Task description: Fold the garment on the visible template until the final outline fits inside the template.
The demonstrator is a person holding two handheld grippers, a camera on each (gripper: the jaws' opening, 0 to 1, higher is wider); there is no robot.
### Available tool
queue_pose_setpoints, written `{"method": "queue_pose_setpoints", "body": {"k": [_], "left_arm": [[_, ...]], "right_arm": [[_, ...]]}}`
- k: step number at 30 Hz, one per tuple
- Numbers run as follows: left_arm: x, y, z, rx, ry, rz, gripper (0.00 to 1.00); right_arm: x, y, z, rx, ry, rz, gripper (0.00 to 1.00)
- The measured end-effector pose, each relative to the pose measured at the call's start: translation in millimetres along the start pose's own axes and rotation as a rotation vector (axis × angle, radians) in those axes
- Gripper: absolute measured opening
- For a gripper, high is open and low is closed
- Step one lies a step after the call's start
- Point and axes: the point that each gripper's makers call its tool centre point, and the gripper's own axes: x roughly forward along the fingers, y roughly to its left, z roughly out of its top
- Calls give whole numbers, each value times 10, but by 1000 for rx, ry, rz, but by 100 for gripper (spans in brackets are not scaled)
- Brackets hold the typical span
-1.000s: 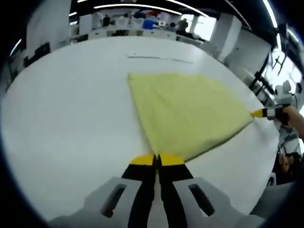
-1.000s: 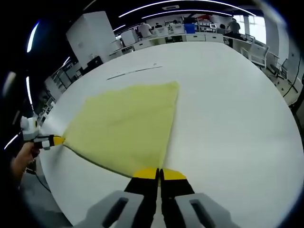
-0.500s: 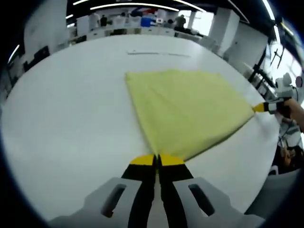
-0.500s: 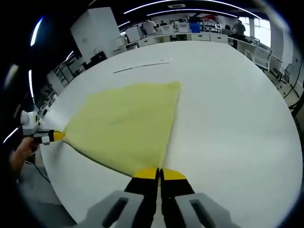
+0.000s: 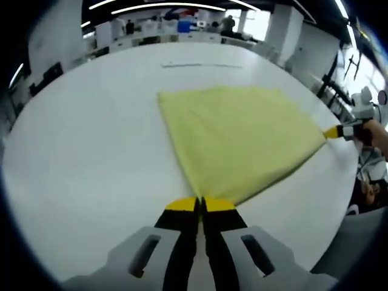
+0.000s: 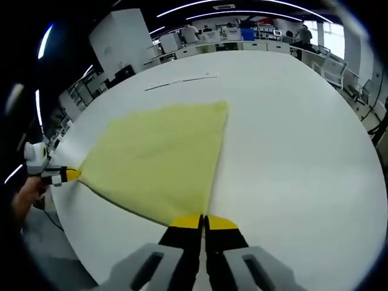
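A pale yellow garment [image 5: 239, 136] lies spread flat on the white table [image 5: 85, 151], stretched between two near corners. My left gripper [image 5: 200, 205] is shut on one corner of it at the bottom of the left gripper view. The right gripper [image 5: 332, 131] comes in from the right there, pinching the other corner. In the right gripper view the same garment [image 6: 160, 157] runs from my right gripper [image 6: 203, 222], shut on its corner, to the left gripper [image 6: 71, 175] at the far left. A thin dark template line [image 6: 182, 80] [image 5: 197, 65] crosses the table beyond the cloth.
The table edge [image 6: 66, 236] curves close on the near side in both views. A person's hand [image 5: 377, 134] holds the right gripper at the edge of the left gripper view. Desks, cabinets and people [image 6: 242, 33] stand in the far room.
The garment has slid slightly across the table toward the template line, with both corners still held. Little else differs.
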Motion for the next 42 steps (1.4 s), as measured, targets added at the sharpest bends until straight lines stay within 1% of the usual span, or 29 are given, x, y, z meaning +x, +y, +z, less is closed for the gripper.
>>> {"method": "queue_pose_setpoints", "body": {"k": [2, 3, 4, 5, 8, 10, 11, 12, 13, 15, 17, 18, 19, 23, 26, 28, 31, 35, 37, 39, 42], "left_arm": [[3, 4, 2, -4, -2, 1, 0], [0, 16, 5, -39, -3, 10, 1], [0, 16, 4, -39, -2, 6, 1], [-2, 17, 6, -33, -2, 6, 2], [-13, 55, 10, -31, 0, 22, 9], [-36, 73, 30, -49, -9, 23, 15], [-38, 71, 39, -61, -18, 13, 20], [-44, 51, 55, -88, -29, -6, 23], [-58, 60, 58, -95, -29, -8, 24], [-80, 65, 76, -93, -34, -6, 28], [-114, 67, 119, -83, -48, -3, 33], [-140, 62, 160, -84, -66, -8, 34], [-157, 53, 180, -87, -72, -14, 36], [-247, 2, 276, -78, -100, -30, 46], [-353, -84, 365, -68, -122, -55, 51], [-421, -142, 421, -53, -137, -65, 58], [-510, -197, 471, -23, -145, -72, 66], [-634, -260, 517, 1, -161, -79, 73], [-677, -311, 528, 23, -164, -93, 75], [-710, -335, 533, 36, -168, -95, 75], [-774, -388, 548, 46, -176, -109, 80]], "right_arm": [[3, -9, 0, 0, 1, -3, 0], [1, -25, 0, -2, 2, -15, 0], [-4, -48, 0, -2, 3, -32, 3], [-11, -71, 6, -46, 6, -45, 5], [-36, -72, 21, -55, 1, -58, 13], [-52, -87, 26, -65, 1, -66, 22], [-64, -80, 47, -69, -9, -63, 27], [-70, -70, 61, -83, -14, -61, 36], [-87, -63, 85, -102, -22, -71, 44], [-106, -25, 114, -117, -30, -61, 52], [-126, 53, 152, -118, -43, -30, 55], [-141, 100, 172, -122, -47, -17, 57], [-150, 118, 184, -126, -49, -15, 59], [-208, 227, 261, -155, -71, 1, 70], [-291, 348, 345, -159, -98, 32, 73], [-348, 417, 380, -162, -110, 49, 75], [-431, 507, 414, -159, -125, 65, 81], [-549, 672, 440, -169, -145, 114, 85], [-603, 720, 450, -175, -151, 120, 88], [-636, 751, 457, -189, -155, 123, 92], [-714, 811, 457, -205, -157, 135, 93]]}}
